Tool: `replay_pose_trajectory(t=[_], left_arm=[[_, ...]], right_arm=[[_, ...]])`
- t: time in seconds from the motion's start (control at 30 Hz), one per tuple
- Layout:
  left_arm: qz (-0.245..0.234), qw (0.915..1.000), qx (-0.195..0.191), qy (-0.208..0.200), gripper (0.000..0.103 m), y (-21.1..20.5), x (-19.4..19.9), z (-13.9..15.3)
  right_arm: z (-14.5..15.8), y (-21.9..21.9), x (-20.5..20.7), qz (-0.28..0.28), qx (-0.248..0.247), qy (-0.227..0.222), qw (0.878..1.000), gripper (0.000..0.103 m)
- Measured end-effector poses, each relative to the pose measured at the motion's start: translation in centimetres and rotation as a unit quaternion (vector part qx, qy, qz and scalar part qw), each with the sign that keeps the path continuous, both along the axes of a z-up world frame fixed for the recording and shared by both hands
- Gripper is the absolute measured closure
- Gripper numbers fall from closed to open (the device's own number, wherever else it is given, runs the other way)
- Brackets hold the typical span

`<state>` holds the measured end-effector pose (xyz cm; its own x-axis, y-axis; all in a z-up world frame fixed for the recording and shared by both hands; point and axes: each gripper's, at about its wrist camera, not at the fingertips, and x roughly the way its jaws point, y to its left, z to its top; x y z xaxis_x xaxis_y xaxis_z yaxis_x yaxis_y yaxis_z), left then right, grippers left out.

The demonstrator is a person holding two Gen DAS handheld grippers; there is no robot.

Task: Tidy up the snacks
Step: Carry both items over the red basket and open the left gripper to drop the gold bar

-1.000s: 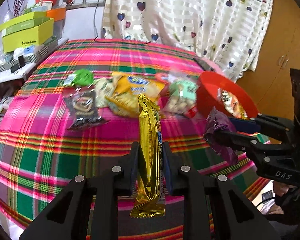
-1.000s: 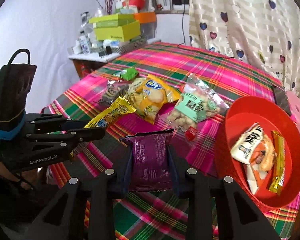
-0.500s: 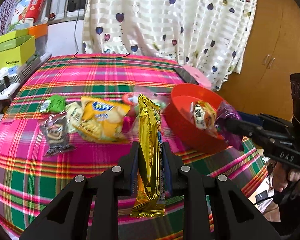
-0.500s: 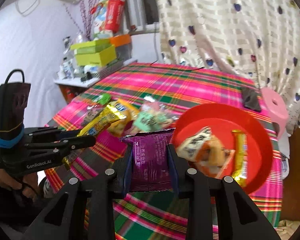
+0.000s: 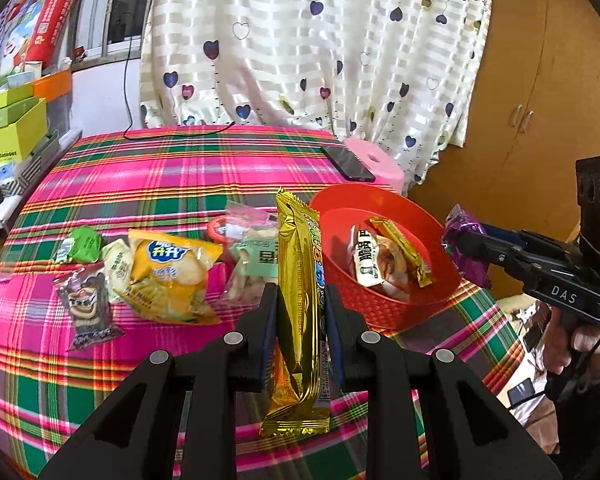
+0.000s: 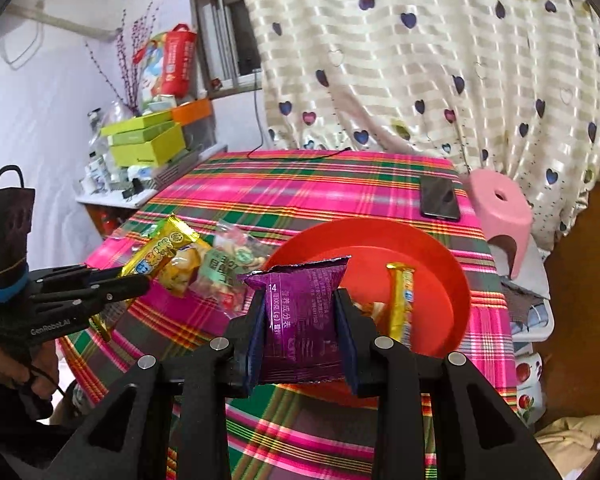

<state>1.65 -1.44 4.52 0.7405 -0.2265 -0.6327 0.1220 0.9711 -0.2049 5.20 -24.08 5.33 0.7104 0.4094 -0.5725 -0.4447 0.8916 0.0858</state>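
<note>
Snack sort, status: partly done.

In the red bowl (image 5: 384, 308), near the right edge of the plaid tabletop (image 5: 140, 184): at least 2 packets already placed, namely a white packet (image 5: 366, 258) and a gold bar (image 6: 400, 304); something orange-brown lies beneath them, not identifiable.

In transit, 2 items:
- Gold-wrapped bar (image 5: 300, 320), standing upright, clamped between the pads of the left hand-held gripper (image 5: 300, 336), held above the tabletop just left of the bowl.
- Purple packet (image 6: 300, 320), clamped by its sides in the right hand-held gripper (image 6: 300, 332), held at the bowl's near rim.

Still loose on the tabletop, left of the bowl, in 1 overlapping cluster:
- Yellow chip bag (image 5: 168, 276).
- Pale green packet (image 5: 256, 260), partly behind the held bar.
- Clear packet with a red ring (image 5: 236, 224) behind it.
- Dark wrapped snack (image 5: 86, 308).
- Small green packet (image 5: 82, 244).
- A pale packet tucked against the chip bag; its label is unreadable.

Not snacks, left alone: a phone (image 5: 348, 162) at the far edge.

Judgement: roughly a third gathered once both held items drop; about 6 remain.
</note>
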Motion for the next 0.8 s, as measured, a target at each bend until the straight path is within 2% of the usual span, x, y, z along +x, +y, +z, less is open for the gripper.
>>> replay_pose_trajectory(t=[0.8], left_arm=[[-0.049, 0.9988, 0.001, 0.008, 0.079, -3.6, 5.7, 0.2]], right_arm=[[-2.3, -3.7, 4.4, -0.046, 0.007, 0.033, 0.998, 0.073]])
